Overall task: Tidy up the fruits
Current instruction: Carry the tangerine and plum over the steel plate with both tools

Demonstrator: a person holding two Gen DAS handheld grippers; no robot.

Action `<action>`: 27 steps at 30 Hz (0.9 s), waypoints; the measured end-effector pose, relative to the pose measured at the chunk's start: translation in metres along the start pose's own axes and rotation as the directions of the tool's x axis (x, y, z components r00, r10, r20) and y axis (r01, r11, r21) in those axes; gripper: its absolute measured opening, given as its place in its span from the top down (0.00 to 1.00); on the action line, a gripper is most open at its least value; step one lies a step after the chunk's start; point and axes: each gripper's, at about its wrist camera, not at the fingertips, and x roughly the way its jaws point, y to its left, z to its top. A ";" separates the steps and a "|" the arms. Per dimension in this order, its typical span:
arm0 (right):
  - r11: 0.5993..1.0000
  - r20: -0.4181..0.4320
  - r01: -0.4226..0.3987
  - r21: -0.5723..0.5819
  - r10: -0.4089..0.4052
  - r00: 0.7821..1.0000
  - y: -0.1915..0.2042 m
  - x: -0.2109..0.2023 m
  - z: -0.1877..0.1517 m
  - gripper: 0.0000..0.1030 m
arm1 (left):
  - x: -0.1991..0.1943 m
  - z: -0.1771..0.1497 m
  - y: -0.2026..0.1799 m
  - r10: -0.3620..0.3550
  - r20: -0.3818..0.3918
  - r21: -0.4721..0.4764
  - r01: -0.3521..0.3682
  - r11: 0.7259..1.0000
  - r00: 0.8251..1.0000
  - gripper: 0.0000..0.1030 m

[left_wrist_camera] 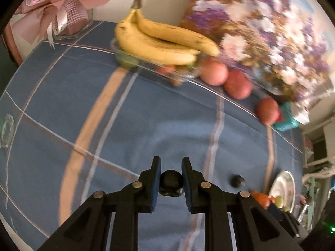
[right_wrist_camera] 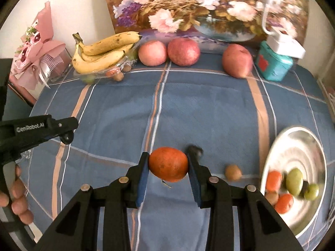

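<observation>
Left wrist view: the left gripper (left_wrist_camera: 171, 183) is clamped fully down on a small dark fruit (left_wrist_camera: 171, 183), which sits between its blue pads above the checked tablecloth (left_wrist_camera: 146, 115). A second dark fruit (left_wrist_camera: 237, 180) lies on the cloth between that gripper and the silver plate (left_wrist_camera: 281, 185). Bananas (left_wrist_camera: 161, 41) rest on a clear tray well beyond the plate, at the far edge.

Right wrist view: the right gripper (right_wrist_camera: 168, 165) has its jaws narrowed onto an orange fruit (right_wrist_camera: 168, 164), both pads pressing its sides. The silver plate (right_wrist_camera: 303, 142), to this gripper's right, already carries orange and green fruits. A small brown fruit (right_wrist_camera: 233, 172) lies between gripper and plate.

Judgement: both loads appear bound for the plate. Carry each clear of the rim, lower onto a bare patch, and release gently so round fruit does not roll off.
</observation>
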 end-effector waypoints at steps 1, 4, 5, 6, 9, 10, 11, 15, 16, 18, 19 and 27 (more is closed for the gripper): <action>1.000 -0.003 0.002 0.006 -0.002 1.000 -0.003 -0.002 -0.003 0.64 | -0.001 -0.006 -0.008 -0.008 -0.001 0.005 0.008 1.000 1.000 0.79; 1.000 -0.014 0.015 0.027 -0.014 1.000 -0.016 -0.010 -0.015 0.64 | -0.005 -0.021 -0.028 -0.038 -0.012 0.010 0.038 0.999 0.999 0.79; 0.999 -0.015 0.021 0.032 -0.021 1.000 -0.022 -0.014 -0.020 0.64 | -0.004 -0.026 -0.034 -0.045 -0.016 0.013 0.045 0.999 0.999 0.79; 0.999 -0.016 0.026 0.037 -0.025 1.000 -0.026 -0.016 -0.023 0.64 | -0.003 -0.031 -0.042 -0.053 -0.022 0.019 0.053 0.998 0.998 0.79; 0.997 -0.028 0.031 0.069 -0.029 0.999 -0.042 -0.019 -0.032 0.64 | 0.003 -0.039 -0.057 -0.072 -0.036 0.017 0.072 0.997 0.997 0.79; 0.996 -0.034 0.031 0.080 -0.028 0.999 -0.047 -0.019 -0.034 0.64 | 0.004 -0.044 -0.065 -0.079 -0.037 0.017 0.080 0.997 0.996 0.79; 0.995 -0.040 0.031 0.090 -0.028 0.999 -0.053 -0.018 -0.035 0.64 | 0.006 -0.048 -0.071 -0.086 -0.038 0.018 0.087 0.996 0.996 0.79; 0.989 -0.038 0.037 0.144 -0.032 0.999 -0.082 -0.019 -0.035 0.63 | 0.016 -0.065 -0.097 -0.141 -0.064 0.008 0.142 0.990 0.988 0.79; 0.986 -0.032 0.049 0.160 -0.045 0.998 -0.091 -0.021 -0.035 0.63 | 0.020 -0.069 -0.105 -0.161 -0.075 0.010 0.163 0.987 0.984 0.79; 0.974 -0.017 0.088 0.207 -0.087 0.996 -0.116 -0.026 -0.035 0.63 | 0.024 -0.076 -0.120 -0.183 -0.085 0.024 0.186 0.982 0.979 0.79; 0.967 -0.014 0.113 0.227 -0.112 0.994 -0.127 -0.029 -0.037 0.63 | 0.027 -0.080 -0.132 -0.199 -0.093 0.041 0.203 0.978 0.976 0.79; 0.880 0.001 0.201 0.431 -0.223 0.975 -0.222 -0.044 -0.056 0.63 | 0.045 -0.099 -0.193 -0.270 -0.144 0.154 0.291 0.944 0.952 0.79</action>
